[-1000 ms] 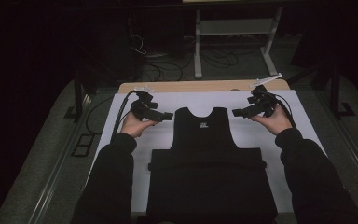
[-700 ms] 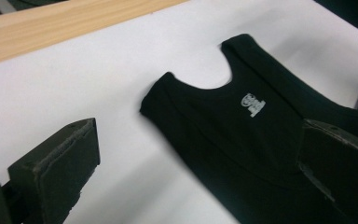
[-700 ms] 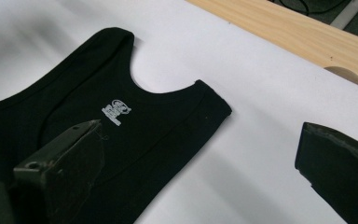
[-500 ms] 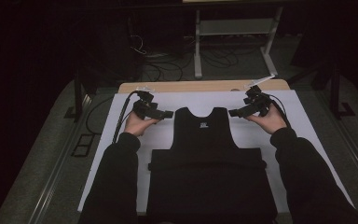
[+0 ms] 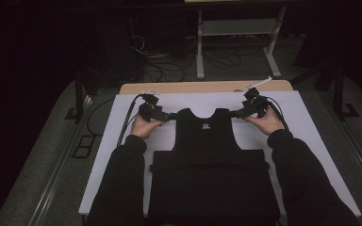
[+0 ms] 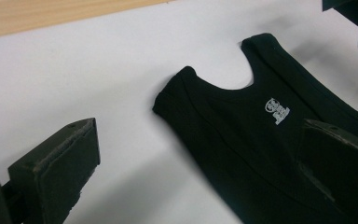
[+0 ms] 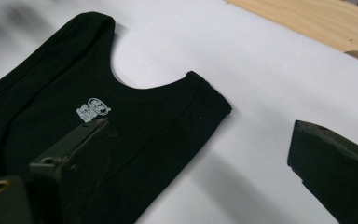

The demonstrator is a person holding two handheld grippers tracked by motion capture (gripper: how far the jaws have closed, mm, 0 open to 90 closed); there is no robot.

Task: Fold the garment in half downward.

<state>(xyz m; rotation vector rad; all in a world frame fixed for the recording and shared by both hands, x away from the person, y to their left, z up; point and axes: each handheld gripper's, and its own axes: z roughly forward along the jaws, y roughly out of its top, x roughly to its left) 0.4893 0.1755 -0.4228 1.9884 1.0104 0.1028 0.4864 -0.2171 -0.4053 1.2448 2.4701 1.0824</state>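
Both forearms, in dark sleeves, reach forward from the near edge of the table, one on each side of a black tank top (image 5: 211, 155). The left gripper (image 5: 169, 116) sits at the garment's left shoulder strap and the right gripper (image 5: 236, 114) at its right strap, each pointing inward toward the neckline.

The left gripper's fingers (image 6: 58, 163) stand wide apart, one over bare table and the other over the cloth, with the left strap (image 6: 177, 95) between them and not pinched. The right gripper's fingers (image 7: 328, 161) are likewise spread with the right strap (image 7: 209, 105) between them; they have just been closing a little, yet nothing is pressed.

The tank top is soft, matte knit with ribbed edging at the scooped neck and a small white printed label (image 6: 276, 110) inside the back. It lies flat, front up, its lower part folded into a wider dark band near the person.

It rests on a smooth white sheet (image 5: 122, 155) covering the table (image 5: 193, 87), whose pale wooden far edge shows beyond. Cables (image 5: 217, 59) and a white metal stand (image 5: 238, 33) lie on the dark floor behind.
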